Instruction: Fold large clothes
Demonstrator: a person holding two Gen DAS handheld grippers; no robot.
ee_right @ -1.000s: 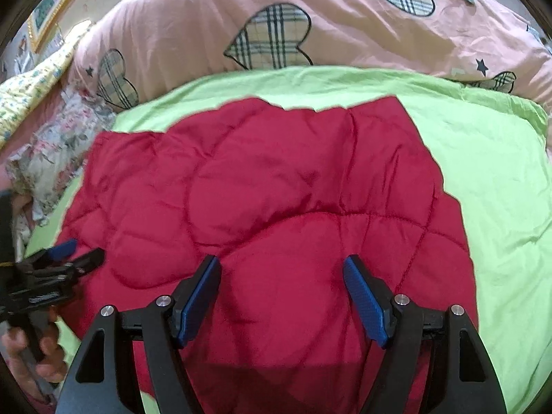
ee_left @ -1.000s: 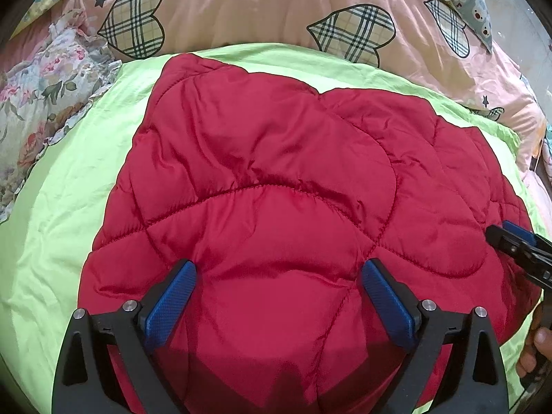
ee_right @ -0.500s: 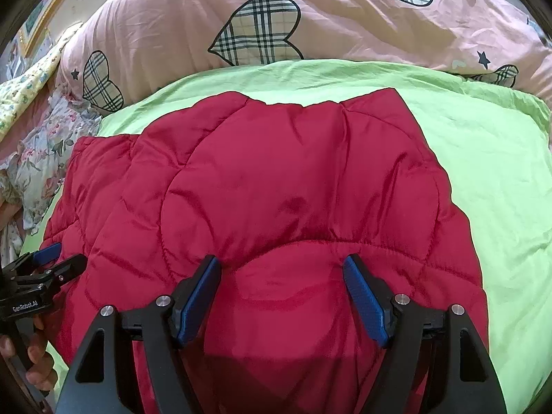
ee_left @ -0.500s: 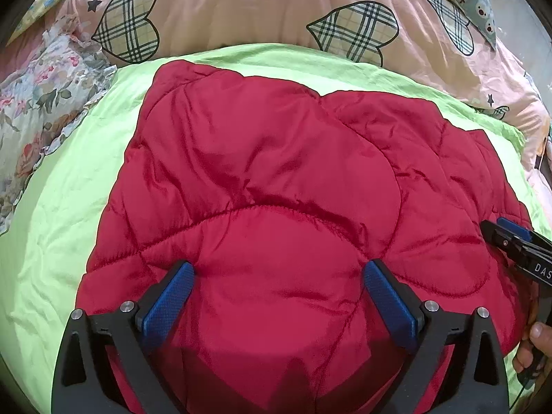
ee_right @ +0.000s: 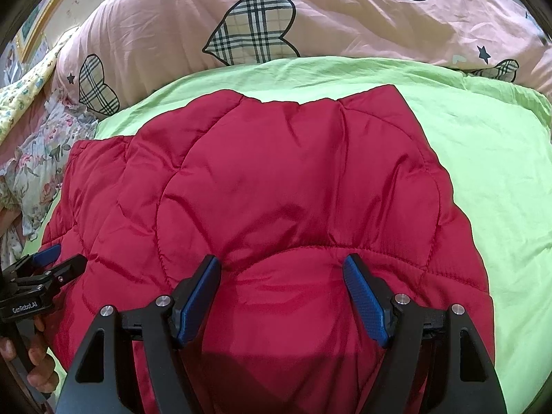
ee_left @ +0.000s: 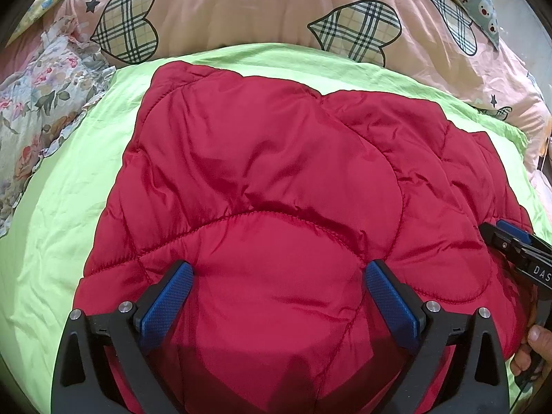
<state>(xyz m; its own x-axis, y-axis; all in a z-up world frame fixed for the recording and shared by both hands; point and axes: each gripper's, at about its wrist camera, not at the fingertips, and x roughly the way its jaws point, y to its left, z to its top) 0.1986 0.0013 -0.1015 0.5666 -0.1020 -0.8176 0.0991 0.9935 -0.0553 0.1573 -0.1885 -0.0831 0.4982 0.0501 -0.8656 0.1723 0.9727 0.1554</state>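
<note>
A red quilted jacket (ee_left: 276,172) lies spread on a lime green sheet (ee_left: 69,207), and it fills most of both views. My left gripper (ee_left: 277,269) stands open over the jacket's near part, its blue pads (ee_left: 165,303) resting against puffed fabric that bulges between them. My right gripper (ee_right: 282,262) is open the same way over the jacket (ee_right: 293,189) further right. Each gripper shows in the other's view: the right gripper (ee_left: 510,241) at the jacket's right edge, the left gripper (ee_right: 51,265) at its left edge.
A pink quilt with plaid hearts (ee_left: 276,7) is piled behind the green sheet (ee_right: 500,172). Floral bedding (ee_left: 41,103) lies at the left. A person's fingers (ee_right: 38,376) hold the left gripper's handle.
Both views have shifted slightly, and the jacket's fabric has puffed up a little between each pair of fingers. The jaws stay equally wide.
</note>
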